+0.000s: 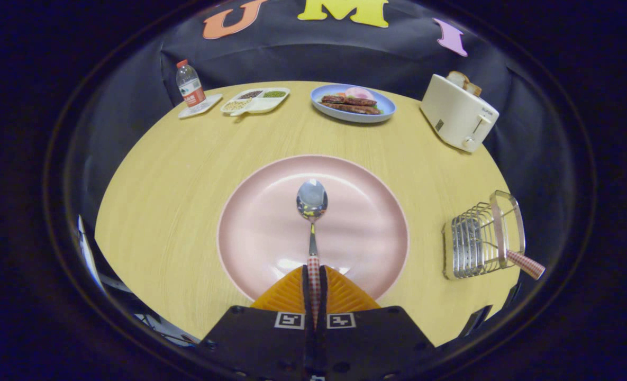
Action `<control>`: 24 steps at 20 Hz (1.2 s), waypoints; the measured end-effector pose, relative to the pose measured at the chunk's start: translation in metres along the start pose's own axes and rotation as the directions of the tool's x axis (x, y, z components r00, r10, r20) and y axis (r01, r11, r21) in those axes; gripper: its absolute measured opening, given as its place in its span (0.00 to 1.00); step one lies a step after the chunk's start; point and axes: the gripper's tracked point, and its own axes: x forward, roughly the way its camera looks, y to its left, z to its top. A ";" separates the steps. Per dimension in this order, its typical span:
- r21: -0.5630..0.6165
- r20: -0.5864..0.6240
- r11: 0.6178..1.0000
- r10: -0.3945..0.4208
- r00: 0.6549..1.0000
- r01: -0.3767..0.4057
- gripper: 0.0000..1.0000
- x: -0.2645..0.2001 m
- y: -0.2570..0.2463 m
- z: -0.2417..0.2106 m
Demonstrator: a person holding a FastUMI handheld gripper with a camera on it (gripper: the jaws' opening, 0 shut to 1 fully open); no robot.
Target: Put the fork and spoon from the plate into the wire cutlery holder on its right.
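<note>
My gripper (314, 271) is shut on the checkered handle of a metal spoon (312, 200). The spoon points straight ahead from the fingers, its bowl over the middle of the pink plate (250, 233). I cannot tell whether the spoon rests on the plate or is lifted a little. To the right of the plate stands the wire cutlery holder (474, 241). A checkered handle (526, 264), the fork's, sticks out of the holder toward the table's edge.
At the far side of the round wooden table (170, 180) are a water bottle (190, 87) on a small tray, a divided snack dish (255, 100), a blue plate of food (353, 103) and a white toaster (459, 114) holding bread.
</note>
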 end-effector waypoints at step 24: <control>0.201 -0.405 0.979 0.095 0.909 -0.013 0.01 -0.170 -0.215 0.033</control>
